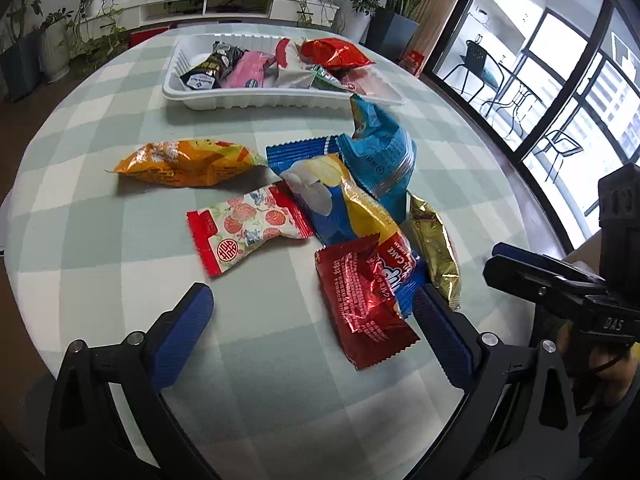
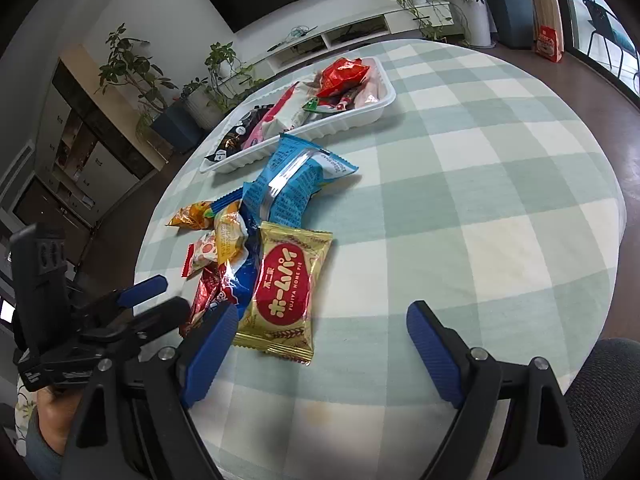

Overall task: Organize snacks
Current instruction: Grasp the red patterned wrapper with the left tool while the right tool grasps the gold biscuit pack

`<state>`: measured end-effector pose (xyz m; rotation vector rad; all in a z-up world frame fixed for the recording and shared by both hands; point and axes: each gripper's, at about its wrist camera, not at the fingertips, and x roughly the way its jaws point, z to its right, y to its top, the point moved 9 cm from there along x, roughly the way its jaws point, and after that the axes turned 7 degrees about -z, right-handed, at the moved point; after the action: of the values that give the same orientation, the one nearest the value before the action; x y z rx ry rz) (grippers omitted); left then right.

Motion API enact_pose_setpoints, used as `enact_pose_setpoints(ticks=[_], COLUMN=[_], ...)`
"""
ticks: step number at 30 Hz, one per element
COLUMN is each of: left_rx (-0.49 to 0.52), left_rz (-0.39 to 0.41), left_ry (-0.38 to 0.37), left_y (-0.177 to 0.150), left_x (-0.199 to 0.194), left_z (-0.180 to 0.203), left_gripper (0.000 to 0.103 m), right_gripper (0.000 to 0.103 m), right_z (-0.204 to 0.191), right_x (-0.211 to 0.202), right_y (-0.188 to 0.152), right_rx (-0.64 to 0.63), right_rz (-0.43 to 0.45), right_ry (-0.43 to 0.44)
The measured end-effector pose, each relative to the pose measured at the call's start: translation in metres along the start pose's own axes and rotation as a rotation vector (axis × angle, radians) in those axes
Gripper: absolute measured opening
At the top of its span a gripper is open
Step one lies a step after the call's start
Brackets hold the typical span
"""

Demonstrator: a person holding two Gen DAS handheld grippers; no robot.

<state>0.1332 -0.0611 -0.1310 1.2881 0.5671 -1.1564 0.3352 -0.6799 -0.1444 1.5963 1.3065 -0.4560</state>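
A white tray (image 1: 280,100) at the far side of the table holds several packets. Loose on the checked cloth lie an orange packet (image 1: 188,162), a red-and-white floral packet (image 1: 248,226), a blue-and-yellow packet (image 1: 332,200), a light blue packet (image 1: 380,152), a gold packet (image 1: 434,240) and a red foil packet (image 1: 360,304). My left gripper (image 1: 312,296) is open, and the red foil packet lies between its jaws near the right finger, unpressed. My right gripper (image 2: 322,312) is open just above the cloth. The gold packet (image 2: 284,292) rests by its left finger.
The round table's edge curves close on the right (image 1: 500,184). Beyond it are potted plants (image 1: 384,8), a low white cabinet (image 1: 208,6) and glass doors with chairs outside. In the right wrist view, the left gripper (image 2: 172,294) is beside the pile.
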Motion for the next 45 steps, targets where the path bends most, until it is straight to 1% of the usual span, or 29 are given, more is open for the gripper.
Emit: enact_pose_setpoints(ticks=[1, 2, 4, 6, 10, 14, 16, 17, 18, 19, 20, 21, 22, 29, 32, 33, 35, 36, 41, 44, 45], left_rx=[-0.009, -0.018, -0.025, -0.031, -0.035, -0.01, 0.005, 0.009, 0.013, 0.015, 0.014, 0.011, 0.01, 0.036, 0.055, 0.062, 0.075, 0.077, 0.09, 0.08, 0.074], left_rz=[-0.005, -0.001, 0.007, 0.007, 0.005, -0.007, -0.014, -0.017, -0.02, -0.022, -0.022, -0.024, -0.027, -0.042, -0.044, -0.044, -0.045, -0.045, -0.041, -0.033, -0.03], left_ry=[-0.004, -0.006, -0.006, -0.006, 0.002, 0.011, 0.024, 0.027, 0.031, 0.037, 0.041, 0.043, 0.052, 0.096, 0.104, 0.1, 0.089, 0.084, 0.059, 0.033, 0.02], left_y=[-0.002, -0.003, -0.003, -0.004, -0.005, -0.006, -0.006, -0.006, -0.006, -0.005, -0.005, -0.004, -0.004, -0.002, -0.001, -0.002, -0.003, -0.004, -0.012, -0.017, -0.019], left_x=[0.003, 0.004, 0.0, -0.002, -0.006, -0.003, -0.001, 0.0, 0.001, 0.001, 0.001, 0.002, 0.002, 0.006, 0.008, 0.008, 0.007, 0.006, 0.001, -0.002, -0.003], left_z=[-0.003, -0.006, -0.012, -0.019, -0.027, -0.02, -0.016, -0.014, -0.014, -0.013, -0.014, -0.015, -0.016, -0.014, -0.013, -0.013, -0.013, -0.014, -0.016, -0.017, -0.018], left_gripper=[0.087, 0.084, 0.076, 0.072, 0.07, 0.07, 0.066, 0.066, 0.062, 0.051, 0.046, 0.037, 0.035, 0.035, 0.035, 0.034, 0.027, 0.026, 0.023, 0.022, 0.02], right_gripper=[0.089, 0.089, 0.089, 0.089, 0.089, 0.089, 0.089, 0.089, 0.089, 0.089, 0.089, 0.089, 0.089, 0.089, 0.088, 0.088, 0.085, 0.085, 0.083, 0.081, 0.081], right_z=[0.001, 0.001, 0.003, 0.004, 0.002, 0.0, -0.001, -0.001, -0.001, -0.001, -0.001, -0.001, -0.001, 0.0, 0.0, 0.0, 0.0, 0.0, -0.007, -0.011, -0.012], right_x=[-0.001, -0.002, -0.003, -0.003, -0.002, -0.001, -0.002, -0.003, -0.004, -0.004, -0.004, -0.004, -0.004, -0.001, 0.0, 0.0, 0.001, 0.001, 0.0, 0.001, 0.002], right_y=[0.0, 0.0, 0.001, 0.002, 0.001, 0.0, 0.001, 0.001, 0.002, 0.002, 0.002, 0.002, 0.002, 0.0, 0.0, 0.0, -0.001, -0.001, 0.0, 0.0, 0.0], right_rx=[-0.003, -0.003, 0.003, 0.007, 0.002, -0.006, -0.014, -0.018, -0.021, -0.024, -0.025, -0.026, -0.027, -0.029, -0.029, -0.029, -0.036, -0.039, -0.07, -0.083, -0.085], right_rz=[0.004, 0.007, 0.01, 0.011, 0.01, 0.011, 0.015, 0.02, 0.024, 0.026, 0.027, 0.029, 0.029, 0.023, 0.024, 0.024, 0.021, 0.019, 0.023, 0.014, 0.012], right_ry=[-0.004, -0.005, -0.003, -0.003, -0.001, -0.005, -0.012, -0.018, -0.024, -0.029, -0.031, -0.031, -0.03, -0.029, -0.028, -0.029, -0.031, -0.035, -0.052, -0.065, -0.065])
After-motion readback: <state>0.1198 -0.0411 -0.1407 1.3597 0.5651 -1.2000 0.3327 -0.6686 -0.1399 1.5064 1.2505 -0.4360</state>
